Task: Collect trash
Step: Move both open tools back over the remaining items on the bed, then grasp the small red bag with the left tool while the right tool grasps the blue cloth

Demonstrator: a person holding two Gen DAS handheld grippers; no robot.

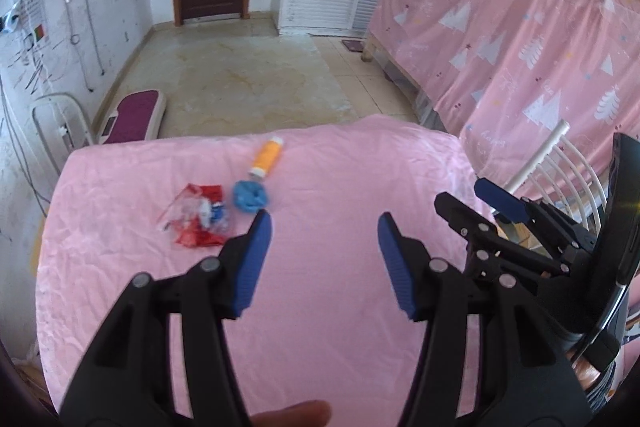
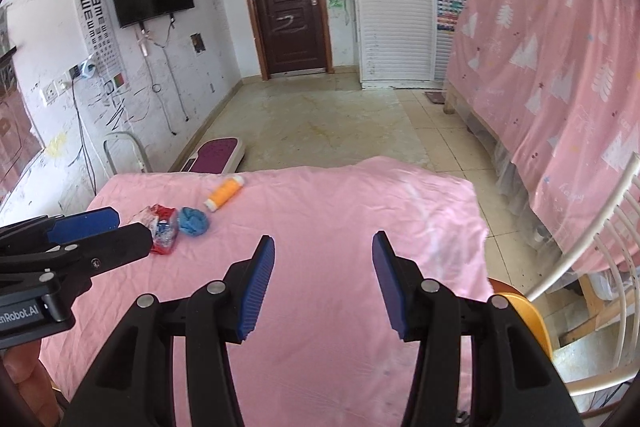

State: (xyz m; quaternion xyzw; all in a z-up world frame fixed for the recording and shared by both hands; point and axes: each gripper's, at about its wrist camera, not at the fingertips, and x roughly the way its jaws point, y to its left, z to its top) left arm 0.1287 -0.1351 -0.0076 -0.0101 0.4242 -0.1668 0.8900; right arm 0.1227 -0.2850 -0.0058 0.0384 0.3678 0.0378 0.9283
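**Trash lies on the pink table, both grippers empty**

Trash sits at the far left of the pink-covered table (image 1: pixel 320 307): a red wrapper (image 1: pixel 196 219), a crumpled blue wad (image 1: pixel 250 197) touching it, an orange bottle (image 1: pixel 266 159) lying just beyond. The left gripper (image 1: pixel 325 227) and right gripper (image 2: pixel 323 247) hover with fingers apart, nothing between them.

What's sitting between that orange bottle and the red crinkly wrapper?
A crumpled blue wad lies between the orange bottle and the red wrapper, clearest in the right wrist view.

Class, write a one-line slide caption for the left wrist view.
Open left gripper above a pink cloth, facing a wrapper, blue wad and orange bottle.
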